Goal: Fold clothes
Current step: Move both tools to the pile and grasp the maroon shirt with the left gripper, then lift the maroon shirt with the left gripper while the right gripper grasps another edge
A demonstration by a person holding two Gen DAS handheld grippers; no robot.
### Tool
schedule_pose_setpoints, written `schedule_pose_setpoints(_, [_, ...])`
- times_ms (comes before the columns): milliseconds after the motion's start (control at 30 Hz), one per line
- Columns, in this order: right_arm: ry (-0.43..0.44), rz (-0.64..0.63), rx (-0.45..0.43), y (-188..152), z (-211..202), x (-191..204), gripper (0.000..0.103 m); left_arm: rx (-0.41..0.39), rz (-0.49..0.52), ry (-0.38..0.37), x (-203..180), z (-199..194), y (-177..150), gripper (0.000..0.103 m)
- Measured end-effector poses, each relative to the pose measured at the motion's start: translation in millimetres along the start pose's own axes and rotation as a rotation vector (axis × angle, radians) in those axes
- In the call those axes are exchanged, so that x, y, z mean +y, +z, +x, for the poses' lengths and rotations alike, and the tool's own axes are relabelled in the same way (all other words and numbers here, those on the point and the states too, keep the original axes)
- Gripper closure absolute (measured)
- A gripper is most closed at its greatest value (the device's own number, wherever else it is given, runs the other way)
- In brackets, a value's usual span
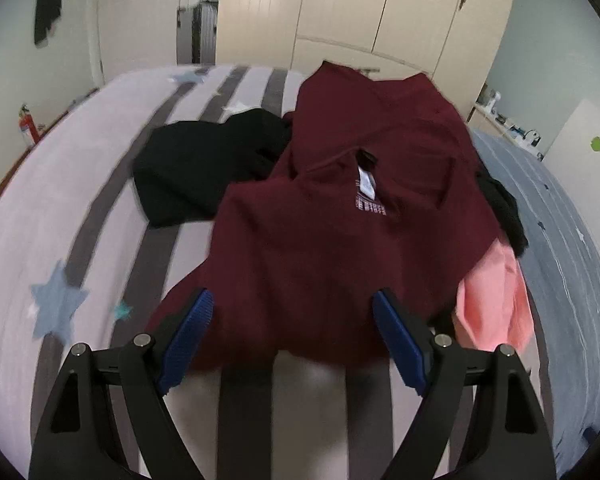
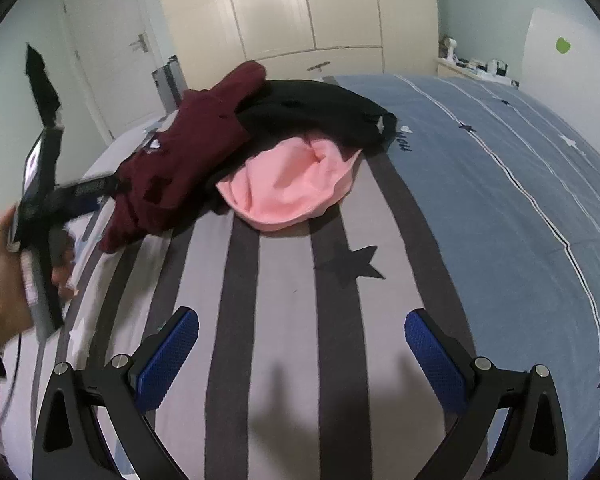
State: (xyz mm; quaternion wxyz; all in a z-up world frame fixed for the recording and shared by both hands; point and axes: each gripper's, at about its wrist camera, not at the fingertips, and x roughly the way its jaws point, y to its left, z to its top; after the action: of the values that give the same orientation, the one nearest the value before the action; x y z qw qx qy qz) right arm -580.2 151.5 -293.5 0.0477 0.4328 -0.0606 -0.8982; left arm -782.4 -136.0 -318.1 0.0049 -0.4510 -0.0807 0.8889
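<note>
A maroon shirt (image 1: 340, 208) lies spread over a pile on the striped bed (image 1: 40, 220), inside out with its white neck label showing. Its near hem sits between the blue pads of my left gripper (image 1: 294, 308), which stands open without pressing the cloth. A black garment (image 1: 204, 168) lies to the left and under it, and a pink garment (image 1: 496, 300) is at the right. In the right wrist view the maroon shirt (image 2: 188, 152), black garment (image 2: 312, 108) and pink garment (image 2: 292, 184) lie ahead. My right gripper (image 2: 302, 328) hangs open over bare bedding.
A hand (image 2: 0, 272) holds the left gripper's handle at the left edge of the right wrist view. A blue duvet (image 2: 500, 200) covers the bed's right half. Cream wardrobe doors (image 2: 300, 8) and a white door (image 2: 112, 60) stand behind the bed.
</note>
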Motion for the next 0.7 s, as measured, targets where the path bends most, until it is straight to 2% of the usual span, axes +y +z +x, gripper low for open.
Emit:
schedule_pose_setpoints(33, [0.002,0.006,0.007,2,4,-3,0.001,0.029,0.014,0.025,-3,11,2,0.023])
schedule_pose_setpoints(67, [0.004,0.013,0.013,4,9,-5,0.001,0.059,0.028,0.051,-5,22,4,0.032])
schedule_pose_setpoints(100, [0.005,0.018,0.019,5,13,-8,0.001,0.078,0.027,0.053,-5,28,4,0.048])
schedule_pose_setpoints(133, [0.004,0.023,0.023,7,16,-9,0.001,0.094,0.024,0.051,-5,33,3,0.055])
schedule_pose_setpoints(167, [0.005,0.028,0.026,7,19,-11,0.001,0.113,0.017,0.031,-5,36,3,0.076])
schedule_pose_setpoints(200, [0.011,0.035,0.027,8,19,-12,0.001,0.121,0.020,0.015,-5,34,1,0.090])
schedule_pose_setpoints(300, [0.036,0.031,0.040,7,22,-12,0.001,0.114,0.032,-0.010,-5,14,-13,0.095])
schedule_pose_setpoints(400, [0.059,0.016,0.049,8,25,-10,0.001,0.082,0.048,-0.063,-4,-31,-48,0.096])
schedule_pose_setpoints(567, [0.139,0.039,0.071,4,22,-4,0.001,0.086,0.017,-0.155,-8,-124,-153,0.096])
schedule_pose_setpoints(633, [0.164,0.018,0.088,-4,19,4,0.001,0.116,0.003,-0.149,-12,-152,-203,0.096])
schedule_pose_setpoints(700, [0.186,0.001,0.103,-13,19,12,0.001,0.174,0.009,-0.111,-18,-166,-259,0.097])
